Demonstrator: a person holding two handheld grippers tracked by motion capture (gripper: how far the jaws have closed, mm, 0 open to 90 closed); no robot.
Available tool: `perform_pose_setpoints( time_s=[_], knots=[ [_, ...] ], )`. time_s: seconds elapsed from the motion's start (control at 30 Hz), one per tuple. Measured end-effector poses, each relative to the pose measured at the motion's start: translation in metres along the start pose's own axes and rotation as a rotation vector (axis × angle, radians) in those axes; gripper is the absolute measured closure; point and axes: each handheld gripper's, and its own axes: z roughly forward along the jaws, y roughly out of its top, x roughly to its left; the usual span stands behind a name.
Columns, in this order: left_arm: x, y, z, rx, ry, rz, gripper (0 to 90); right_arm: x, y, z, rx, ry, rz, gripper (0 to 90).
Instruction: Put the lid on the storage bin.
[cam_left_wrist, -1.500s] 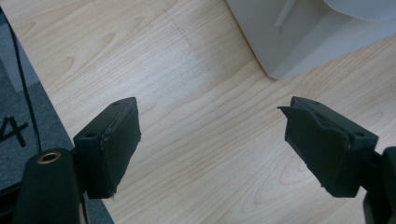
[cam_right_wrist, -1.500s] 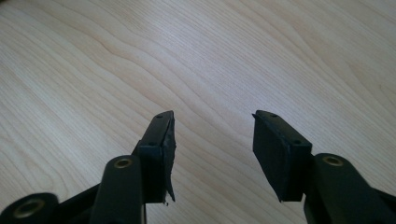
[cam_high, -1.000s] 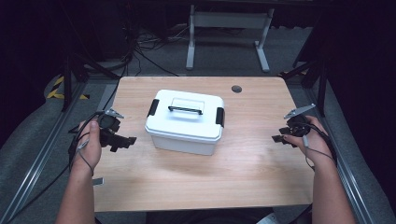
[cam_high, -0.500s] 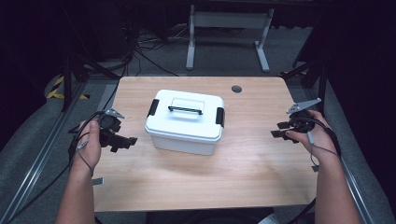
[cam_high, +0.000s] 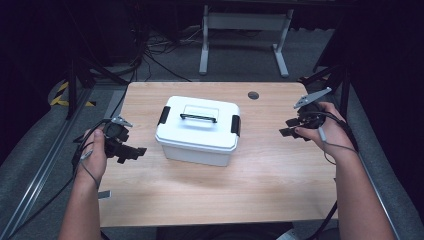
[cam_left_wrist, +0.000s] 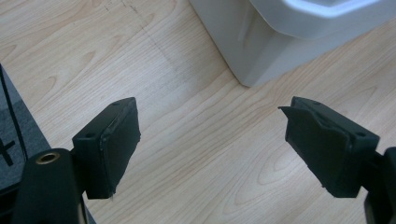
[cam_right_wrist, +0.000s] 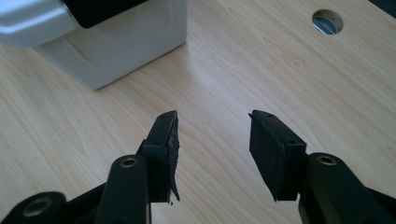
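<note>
Box: a white box (cam_high: 197, 131) with a lid is seen near the middle of the counter (cam_high: 250, 185), a bit closer to the far edge than to the near edge.
Lid: it is shut on the box, with a black handle (cam_high: 198, 118) lying flat on top.
Clips: one black clip (cam_high: 163, 115) is seen on the left end of the box and one black clip (cam_high: 235, 124) on the right end.
Left tool: the left tool (cam_high: 131, 152) is held over the counter near its left edge, just beside the left end of the box and not touching it.
Left tool state: its jaws are spread wide apart, and nothing is held between them. Only bare wood is seen in the gap.
Right tool: the right tool (cam_high: 291, 128) is held over the counter near its right edge, apart from the right end of the box.
Right tool state: its jaws are parted, less wide than the left ones, and nothing is held.
Hole: a small round hole (cam_high: 253, 95) is seen in the counter near the far edge, behind the box and to its right.
</note>
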Motion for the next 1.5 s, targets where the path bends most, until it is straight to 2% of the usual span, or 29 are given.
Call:
perform_pose_setpoints(
  time_s=[0.13, 0.4, 0.67, 0.7, 1.03, 1.17, 1.37, 1.5],
  knots=[
    [0.0, 0.0, 0.0, 0.003, -0.002, 0.005, 18.4, 0.005, 0.012, 0.001, 0.001, 0.007, -0.024, 53.0],
    [-0.001, 0.0, 0.0, 0.005, -0.003, 0.008, 18.3, 0.02, 0.038, 0.009, -0.029, 0.057, -0.073, 53.0],
    [0.0, -0.004, -0.001, 0.005, 0.001, 0.005, 18.3, 0.035, 0.062, 0.018, -0.014, 0.073, -0.123, 53.0],
    [0.0, -0.005, -0.001, 0.004, -0.002, 0.003, 18.3, 0.039, 0.069, 0.021, -0.022, 0.091, -0.129, 53.1],
    [0.002, -0.006, 0.0, 0.015, -0.008, -0.004, 18.2, 0.054, 0.09, 0.032, -0.017, 0.107, -0.172, 52.7],
    [0.002, -0.004, 0.002, 0.012, -0.009, -0.002, 18.2, 0.061, 0.101, 0.037, -0.05, 0.114, -0.187, 53.9],
    [0.003, 0.001, 0.004, 0.021, -0.014, 0.01, 18.2, 0.078, 0.119, 0.047, -0.048, 0.167, -0.221, 50.1],
    [0.003, 0.002, 0.005, 0.022, -0.019, 0.007, 18.2, 0.088, 0.131, 0.056, -0.044, 0.159, -0.258, 47.5]
  ],
)
